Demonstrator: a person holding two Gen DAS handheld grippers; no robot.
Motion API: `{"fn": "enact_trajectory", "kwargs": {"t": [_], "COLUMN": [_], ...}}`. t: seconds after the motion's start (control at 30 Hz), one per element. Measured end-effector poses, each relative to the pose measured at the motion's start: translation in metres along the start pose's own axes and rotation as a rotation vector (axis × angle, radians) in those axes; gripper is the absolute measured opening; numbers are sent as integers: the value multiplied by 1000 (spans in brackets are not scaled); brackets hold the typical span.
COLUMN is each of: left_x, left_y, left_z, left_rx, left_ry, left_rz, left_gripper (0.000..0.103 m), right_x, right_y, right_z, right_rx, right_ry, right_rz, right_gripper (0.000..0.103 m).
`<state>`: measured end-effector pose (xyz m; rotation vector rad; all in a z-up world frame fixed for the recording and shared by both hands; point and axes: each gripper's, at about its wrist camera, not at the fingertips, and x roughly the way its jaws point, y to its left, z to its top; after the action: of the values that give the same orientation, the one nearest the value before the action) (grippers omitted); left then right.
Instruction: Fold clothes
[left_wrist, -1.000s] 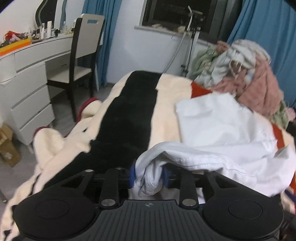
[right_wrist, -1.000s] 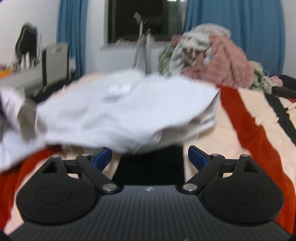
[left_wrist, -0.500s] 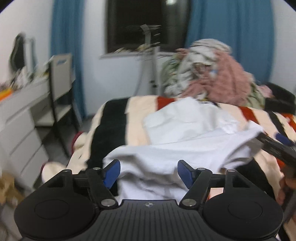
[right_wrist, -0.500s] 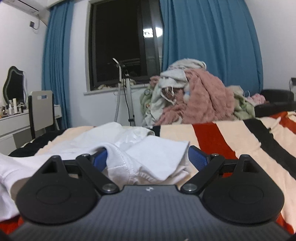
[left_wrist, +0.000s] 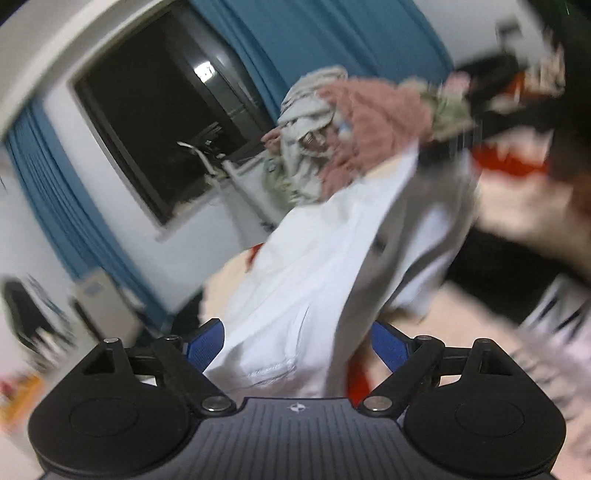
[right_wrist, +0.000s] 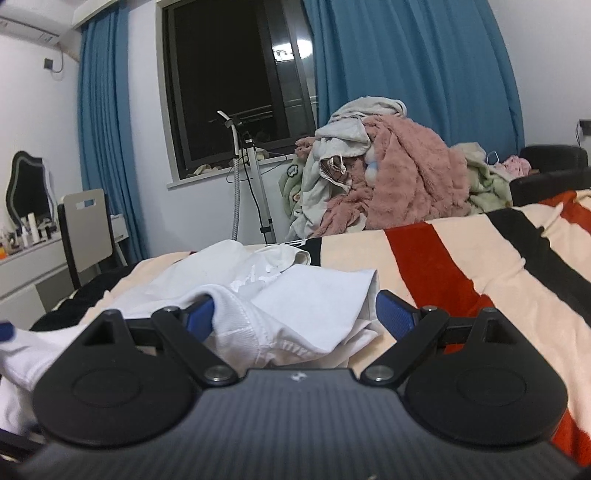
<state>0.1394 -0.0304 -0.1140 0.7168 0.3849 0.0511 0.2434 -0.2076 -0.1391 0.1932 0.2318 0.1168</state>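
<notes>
A white garment (right_wrist: 303, 295) lies crumpled on the striped blanket (right_wrist: 461, 266). My right gripper (right_wrist: 295, 314) stands open low over it. A thick hemmed fold rests against the left pad (right_wrist: 201, 314), and the other pad is clear of the cloth. In the blurred, tilted left wrist view the same white garment (left_wrist: 314, 266) runs up between the pads of my left gripper (left_wrist: 295, 343). Those jaws are wide and opening, and neither pad presses on the cloth. A blurred hand (left_wrist: 524, 214) and a dark gripper body (left_wrist: 498, 118) are at the garment's far end.
A heap of pink, grey and green clothes (right_wrist: 391, 177) sits at the far end of the bed. Behind it are a dark window (right_wrist: 236, 81) and blue curtains (right_wrist: 406, 55). A stand (right_wrist: 251, 177), a chair (right_wrist: 86, 221) and a white dresser (right_wrist: 26, 266) are to the left.
My left gripper let go of the white cloth and its jaws spread wide. Its view swung across the bed and rolled. The garment dropped and settled under my right gripper, which stayed open.
</notes>
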Motion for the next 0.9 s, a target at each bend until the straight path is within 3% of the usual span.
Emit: {"fn": "enact_trajectory", "kwargs": {"t": [0.1,0.13,0.27,0.4,0.57,0.63,0.7,0.8,0.9], "left_x": [20,20,2,-23,-30,-39,-48,-43,-57], "left_y": [-9,-1,61,90,85,86,85,88,79], "left_z": [-11,-8,13,17,18,17,15,4,0], "left_rx": [90,50,-306,-466,-468,-447,-440,-486,-493], "left_ry": [32,32,-9,-55,-38,-43,-44,-21,-9], "left_rz": [152,187,270,278,255,249,241,173,125], "left_gripper": [86,86,92,96,96,96,96,97,97], "right_x": [-1,-2,-5,-5,-10,-21,-40,-67,-93], "right_y": [1,1,3,13,17,13,5,-3,-5], "right_z": [2,3,1,-4,-15,-13,-4,18,30], "right_rx": [-18,-32,-87,-185,-250,-232,-192,-152,-142], "right_ry": [-11,-20,-26,4,83,43,-85,-254,-336], "right_rz": [-20,-41,-61,-78,-108,-158,-208,-274,-321], "right_gripper": [91,91,91,91,91,91,91,91,91]}}
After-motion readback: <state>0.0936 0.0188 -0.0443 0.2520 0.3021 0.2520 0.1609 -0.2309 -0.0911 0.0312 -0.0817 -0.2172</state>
